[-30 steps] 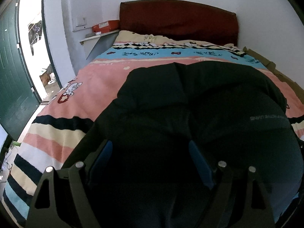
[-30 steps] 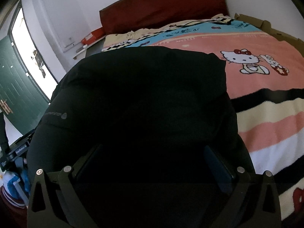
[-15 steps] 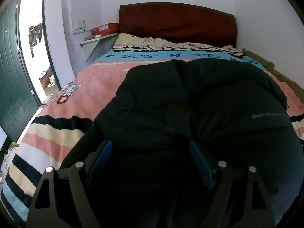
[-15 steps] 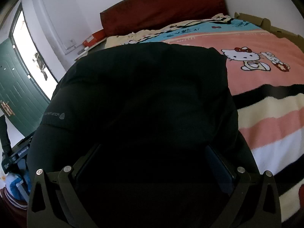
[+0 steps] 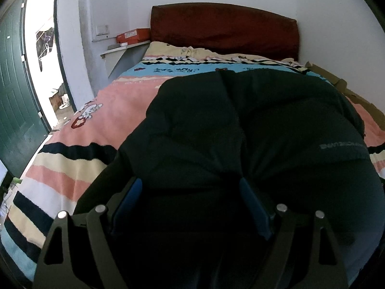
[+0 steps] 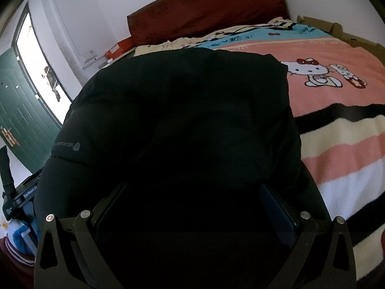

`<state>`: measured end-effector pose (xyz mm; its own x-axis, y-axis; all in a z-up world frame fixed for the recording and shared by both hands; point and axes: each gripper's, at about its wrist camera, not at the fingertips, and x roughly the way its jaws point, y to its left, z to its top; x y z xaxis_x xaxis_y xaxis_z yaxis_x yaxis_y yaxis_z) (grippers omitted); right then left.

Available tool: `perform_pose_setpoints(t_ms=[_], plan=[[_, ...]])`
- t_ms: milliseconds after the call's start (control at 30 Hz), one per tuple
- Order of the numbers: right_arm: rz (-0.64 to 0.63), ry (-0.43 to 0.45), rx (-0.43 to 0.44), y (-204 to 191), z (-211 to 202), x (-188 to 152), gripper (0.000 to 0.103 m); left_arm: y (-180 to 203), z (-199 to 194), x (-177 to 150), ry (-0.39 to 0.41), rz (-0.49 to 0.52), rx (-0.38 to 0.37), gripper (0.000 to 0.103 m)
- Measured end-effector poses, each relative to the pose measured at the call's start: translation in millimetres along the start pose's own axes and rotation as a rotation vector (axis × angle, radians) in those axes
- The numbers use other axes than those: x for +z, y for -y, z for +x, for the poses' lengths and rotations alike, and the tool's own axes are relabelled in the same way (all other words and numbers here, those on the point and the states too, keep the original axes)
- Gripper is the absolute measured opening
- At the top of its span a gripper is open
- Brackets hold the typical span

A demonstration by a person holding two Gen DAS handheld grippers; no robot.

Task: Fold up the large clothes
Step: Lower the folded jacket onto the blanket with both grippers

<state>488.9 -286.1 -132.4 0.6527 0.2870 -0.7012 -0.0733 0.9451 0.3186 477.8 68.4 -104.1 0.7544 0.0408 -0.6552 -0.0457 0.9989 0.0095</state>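
Closest in, the left gripper (image 5: 190, 187) has its two blue-padded fingers (image 5: 128, 198) spread wide, and black fabric bulges up between them; the cloth fills the gap, yet the pads sit well apart on either side of it, so the tool looks released rather than pinching anything. The right gripper (image 6: 192, 192) is much the same: its dark fingers (image 6: 276, 207) stand far apart, with the same black cloth heaped between and over them, and I cannot tell whether any fold is caught underneath. The thing itself is a big black jacket (image 5: 252, 125), puffy and bunched, lying on the bed across the pink part of the blanket (image 5: 120, 101); a seam or crease runs down its middle in the left view, and small grey lettering (image 5: 341, 145) shows on one panel. From the right view the jacket (image 6: 187, 110) rises like a dark mound, with a small logo (image 6: 67, 145) on its left flank. Beside it the blanket (image 6: 336, 144) shows stripes of black, cream, pink and white, and a cartoon cat print (image 6: 310, 72) beyond. Farther back lie a blue band of the blanket, a dark red headboard (image 5: 223, 31) against the white wall, an orange box (image 5: 132, 35) on a shelf, and a green door (image 5: 14, 101) standing open to daylight.
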Motion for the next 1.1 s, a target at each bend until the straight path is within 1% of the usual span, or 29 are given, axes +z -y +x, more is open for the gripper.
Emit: perform_pose_setpoints(t_ms=[100,167,200,233,300,367,433,500,533,600,633,733,767,800,867,933,967,1033,1100], plan=[[0.007,-0.021,-0.013,0,0,1,0.102,-3,-2,2,-0.021,-0.011,-0.008,0.083],[0.015,-0.051,-0.04,-1,-3,6,0.102,-3,-8,4,-0.047,0.011,-0.008,0.083],[0.016,-0.052,-0.056,-1,-8,9,0.102,-3,-13,6,-0.052,0.029,-0.02,0.083],[0.014,-0.042,-0.059,-1,-14,11,0.102,-6,-19,8,-0.054,0.037,-0.035,0.083],[0.01,0.004,-0.046,3,-35,17,0.102,-15,-29,12,-0.056,0.028,-0.07,0.083],[0.028,0.032,-0.051,13,-52,23,0.102,-30,-37,17,-0.064,0.021,-0.093,0.083],[0.048,0.031,-0.058,28,-66,30,0.102,-47,-40,22,-0.08,0.015,-0.106,0.083],[0.052,0.024,-0.086,41,-75,35,0.102,-64,-39,26,-0.101,-0.004,-0.111,0.083],[0.054,0.012,-0.104,49,-78,36,0.102,-73,-37,27,-0.115,-0.019,-0.122,0.083],[0.073,-0.013,-0.099,60,-77,37,0.102,-99,-30,29,-0.156,-0.091,-0.173,0.083],[0.092,-0.028,-0.082,65,-76,36,0.102,-106,-27,29,-0.168,-0.113,-0.19,0.083],[0.161,-0.088,-0.017,79,-62,28,0.103,-135,-10,28,-0.23,-0.215,-0.317,0.083],[0.18,-0.111,0.0,84,-55,26,0.103,-140,-5,28,-0.247,-0.234,-0.34,0.083],[0.199,-0.139,0.022,88,-47,23,0.103,-147,8,28,-0.288,-0.263,-0.371,0.083],[0.241,-0.206,0.058,94,-27,18,0.103,-152,26,27,-0.341,-0.275,-0.376,0.083],[0.253,-0.261,0.074,97,-7,15,0.102,-153,39,25,-0.378,-0.276,-0.387,0.083],[0.254,-0.283,0.08,98,1,14,0.102,-153,49,22,-0.404,-0.29,-0.421,0.083],[0.287,-0.332,0.12,104,18,10,0.102,-155,59,19,-0.421,-0.304,-0.459,0.083],[0.326,-0.354,0.156,110,28,8,0.102,-159,67,17,-0.435,-0.342,-0.515,0.083]])
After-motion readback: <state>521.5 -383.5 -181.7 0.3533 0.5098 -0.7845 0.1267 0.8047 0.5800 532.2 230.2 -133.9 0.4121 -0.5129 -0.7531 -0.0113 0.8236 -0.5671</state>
